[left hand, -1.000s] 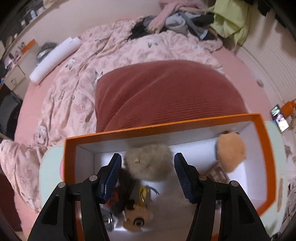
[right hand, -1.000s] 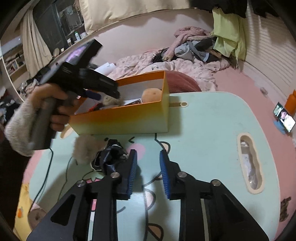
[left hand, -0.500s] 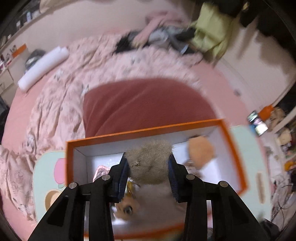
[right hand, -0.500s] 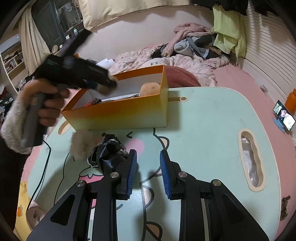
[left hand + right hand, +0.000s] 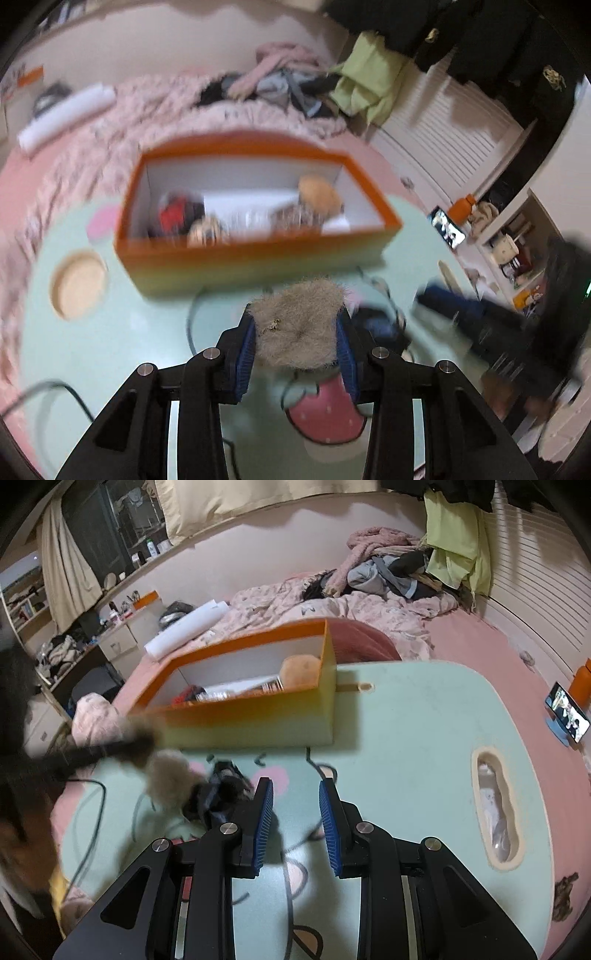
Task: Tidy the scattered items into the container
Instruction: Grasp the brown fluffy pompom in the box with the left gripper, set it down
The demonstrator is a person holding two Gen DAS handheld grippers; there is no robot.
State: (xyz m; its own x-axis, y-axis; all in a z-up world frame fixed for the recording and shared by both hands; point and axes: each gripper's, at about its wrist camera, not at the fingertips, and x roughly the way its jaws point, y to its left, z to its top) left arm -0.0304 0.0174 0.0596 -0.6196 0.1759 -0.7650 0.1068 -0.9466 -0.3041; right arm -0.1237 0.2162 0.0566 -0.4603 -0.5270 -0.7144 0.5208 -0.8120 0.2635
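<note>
My left gripper [image 5: 297, 325] is shut on a fluffy beige pom-pom [image 5: 295, 332], held above the mint table just in front of the orange box [image 5: 258, 254]. The box holds a tan plush ball [image 5: 319, 192], a red-and-black item [image 5: 173, 216] and a small doll head [image 5: 207, 230]. In the right wrist view the left gripper is a dark blur beside the box [image 5: 240, 720]. A second beige pom-pom [image 5: 168, 779] and a crumpled black item [image 5: 218, 794] lie on the table. My right gripper [image 5: 295, 794] hovers just right of them, jaws apart and empty.
A black cable [image 5: 92, 812] trails over the table's left part. The tabletop has an oval cut-out [image 5: 495, 812] on the right and a round one [image 5: 77, 284] on the left. A bed with a pink quilt [image 5: 332, 605] lies behind the box. A phone [image 5: 567, 716] stands far right.
My left gripper closed on the beige pom-pom inside the box, then drew back out with it to the table in front of the box. The right gripper stayed still.
</note>
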